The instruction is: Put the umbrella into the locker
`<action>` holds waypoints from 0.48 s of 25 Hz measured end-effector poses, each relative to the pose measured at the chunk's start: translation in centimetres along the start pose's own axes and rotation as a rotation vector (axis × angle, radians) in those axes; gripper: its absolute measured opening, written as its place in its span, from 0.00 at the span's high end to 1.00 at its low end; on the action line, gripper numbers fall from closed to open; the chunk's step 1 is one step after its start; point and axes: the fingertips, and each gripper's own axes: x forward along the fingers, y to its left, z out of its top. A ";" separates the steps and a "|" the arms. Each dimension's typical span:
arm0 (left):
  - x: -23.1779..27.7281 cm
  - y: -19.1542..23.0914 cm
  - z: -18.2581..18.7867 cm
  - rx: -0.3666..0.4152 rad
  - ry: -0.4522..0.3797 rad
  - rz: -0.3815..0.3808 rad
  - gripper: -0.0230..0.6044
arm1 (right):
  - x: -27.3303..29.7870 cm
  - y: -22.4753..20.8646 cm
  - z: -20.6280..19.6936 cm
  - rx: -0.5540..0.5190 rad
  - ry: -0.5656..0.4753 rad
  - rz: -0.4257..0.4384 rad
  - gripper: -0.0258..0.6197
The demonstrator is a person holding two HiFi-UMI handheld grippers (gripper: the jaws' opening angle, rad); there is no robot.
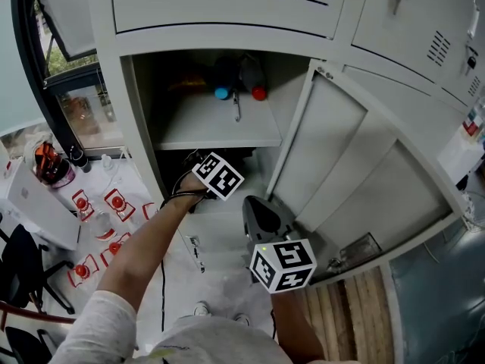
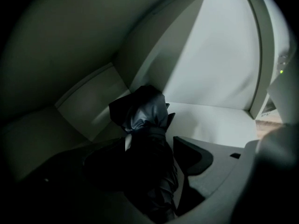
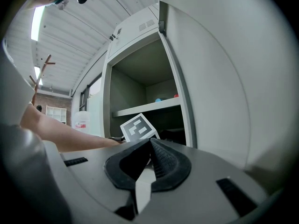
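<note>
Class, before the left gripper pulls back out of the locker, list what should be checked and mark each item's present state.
1. The umbrella is inside the lower compartment: ok.
2. The left gripper has its jaws wide, off the umbrella: ok.
3. The umbrella rests steady unaided: cannot tell.
4. The right gripper is empty, jaws together: ok.
5. The door is open, clear of the way out: ok.

Head view: daylight is entering from the window [image 1: 83, 108]; the locker [image 1: 198, 123] interior is lying in shadow.
Left gripper view: dim; light is reaching only the locker's right wall.
Right gripper view: bright; edges are bowing, corners are blackening.
</note>
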 end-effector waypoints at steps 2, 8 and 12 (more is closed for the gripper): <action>-0.3 -0.1 0.1 0.015 -0.003 0.011 0.48 | -0.1 0.1 0.0 0.002 -0.001 0.002 0.96; -1.8 -0.1 1.0 -0.024 -0.062 0.011 0.48 | -0.3 0.4 0.1 0.001 -0.006 0.008 0.96; -2.9 -0.1 1.5 -0.054 -0.109 0.001 0.48 | -0.5 0.5 0.4 0.001 -0.013 0.009 0.96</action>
